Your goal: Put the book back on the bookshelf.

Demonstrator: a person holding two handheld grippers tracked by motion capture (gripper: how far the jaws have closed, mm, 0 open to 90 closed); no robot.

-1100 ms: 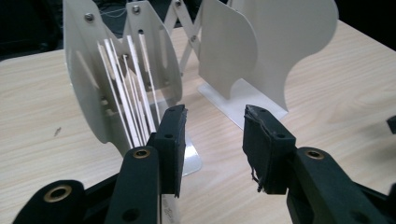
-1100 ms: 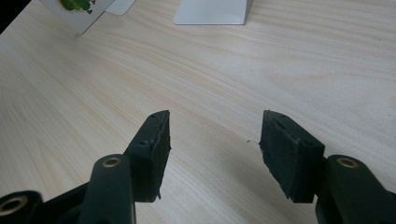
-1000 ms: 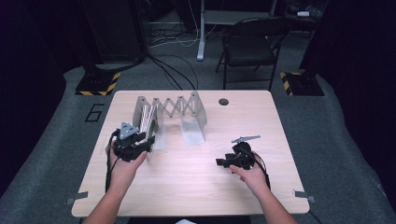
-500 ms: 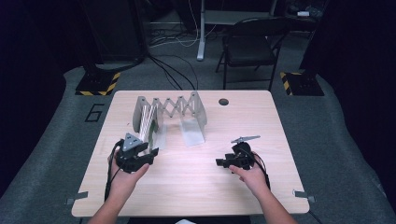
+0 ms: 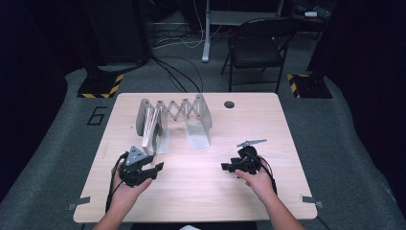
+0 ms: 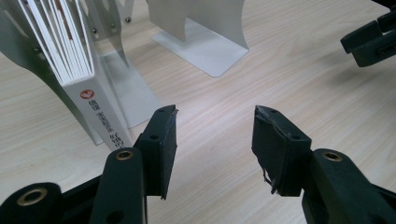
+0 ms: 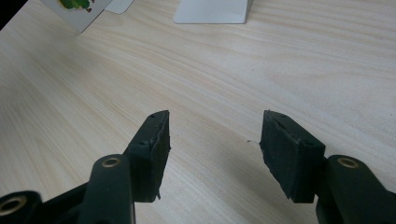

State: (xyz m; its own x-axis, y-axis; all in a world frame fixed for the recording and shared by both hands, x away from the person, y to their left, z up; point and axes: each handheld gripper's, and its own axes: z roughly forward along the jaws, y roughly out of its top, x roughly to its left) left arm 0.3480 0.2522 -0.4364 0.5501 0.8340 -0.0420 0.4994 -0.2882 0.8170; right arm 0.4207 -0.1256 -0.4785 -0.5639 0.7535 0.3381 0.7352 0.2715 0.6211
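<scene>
The left gripper [image 5: 152, 168] hovers low over the tabletop [image 5: 201, 191], its jaws apart and having just been opening, with nothing between them. Just beyond it, a thin white book [image 6: 88, 88] stands upright in the left end of a metal expanding book rack [image 5: 174, 112]. The right gripper [image 5: 228, 166] rests well apart to the right, jaws apart and empty.

Light wood table [image 5: 287, 143] on grey carpet [image 5: 349, 143]. Black folding chair [image 5: 253, 48] behind it. Cables [image 5: 177, 72] on floor. Two hazard-striped bases [image 5: 100, 86]. Surroundings dark.
</scene>
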